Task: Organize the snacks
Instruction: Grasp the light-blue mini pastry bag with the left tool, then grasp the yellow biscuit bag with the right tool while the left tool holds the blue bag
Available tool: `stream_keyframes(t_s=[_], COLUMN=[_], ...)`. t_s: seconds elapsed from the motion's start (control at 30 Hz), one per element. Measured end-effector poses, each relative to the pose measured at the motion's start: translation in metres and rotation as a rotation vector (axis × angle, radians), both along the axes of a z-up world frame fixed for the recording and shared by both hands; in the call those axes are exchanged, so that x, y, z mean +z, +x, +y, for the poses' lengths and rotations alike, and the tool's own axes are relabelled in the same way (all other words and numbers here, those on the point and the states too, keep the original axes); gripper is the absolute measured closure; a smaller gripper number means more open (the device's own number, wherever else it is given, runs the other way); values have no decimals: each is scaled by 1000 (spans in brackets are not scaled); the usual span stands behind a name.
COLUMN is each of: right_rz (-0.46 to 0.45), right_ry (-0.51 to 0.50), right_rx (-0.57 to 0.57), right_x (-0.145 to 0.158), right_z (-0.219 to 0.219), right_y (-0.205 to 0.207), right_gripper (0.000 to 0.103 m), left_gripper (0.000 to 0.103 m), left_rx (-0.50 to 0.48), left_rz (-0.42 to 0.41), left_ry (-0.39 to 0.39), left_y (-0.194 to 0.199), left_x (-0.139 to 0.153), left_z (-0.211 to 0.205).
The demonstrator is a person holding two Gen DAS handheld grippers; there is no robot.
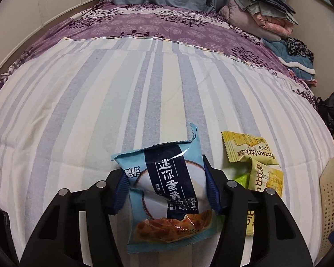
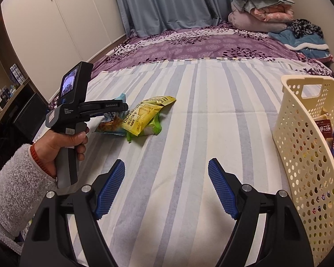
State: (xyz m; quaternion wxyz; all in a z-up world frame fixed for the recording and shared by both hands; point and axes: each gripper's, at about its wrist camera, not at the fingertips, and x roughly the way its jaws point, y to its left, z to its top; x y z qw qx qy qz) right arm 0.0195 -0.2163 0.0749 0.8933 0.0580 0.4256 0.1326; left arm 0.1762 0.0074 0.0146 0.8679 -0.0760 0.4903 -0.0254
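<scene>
Risk: the left gripper (image 1: pixel 167 191) holds the blue egg-roll snack packet (image 1: pixel 167 191) by its crinkly sides only, jaws closed on it. The slick film could slip out on the way to the cream perforated basket (image 2: pixel 300 155), which stands well to the right on the bed (image 2: pixel 189 122). Right gripper (image 2: pixel 167 189): jaws wide, empty, low over the striped sheet. Left hand (image 2: pixel 64 142) grips the handle, tool held level. Beyond: yellow biscuit packets (image 2: pixel 142 115) over a green packet (image 2: pixel 153 129), still on the bed.

Light-blue packet (image 1: pixel 167 191) with navy band; beside it, yellow packets (image 2: pixel 144 115) on a green one (image 2: pixel 154 126); cream perforated basket (image 2: pixel 305 155); blue-striped sheet (image 2: pixel 189 133).
</scene>
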Motion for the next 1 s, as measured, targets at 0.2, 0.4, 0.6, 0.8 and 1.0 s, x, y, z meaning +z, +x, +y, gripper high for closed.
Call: stream_keyframes(t_s=[0.2,0.4,0.6,0.8,1.0], right_rz=[10,27,50,42,58], right_ry=[1,15,3,-5,-26], right_rx=[50,82,118,105,70], right_x=[-4,-14,-28,-32,-41], right_z=[18,43,72,88,94], right_y=[16,44,72,100,124], right_gripper=[26,26,26,26,38], left_gripper=[44,44,44,44,44], left_rx=[-9,15,17,15,17], left_rz=[-23,-52,-72,-71,-67], left_ry=[-38,-34,-38,-48,-52], left_y=[-16,-34,-51,-63,-67], left_x=[10,27,37,40,38], left_z=[13,34,49,57,60])
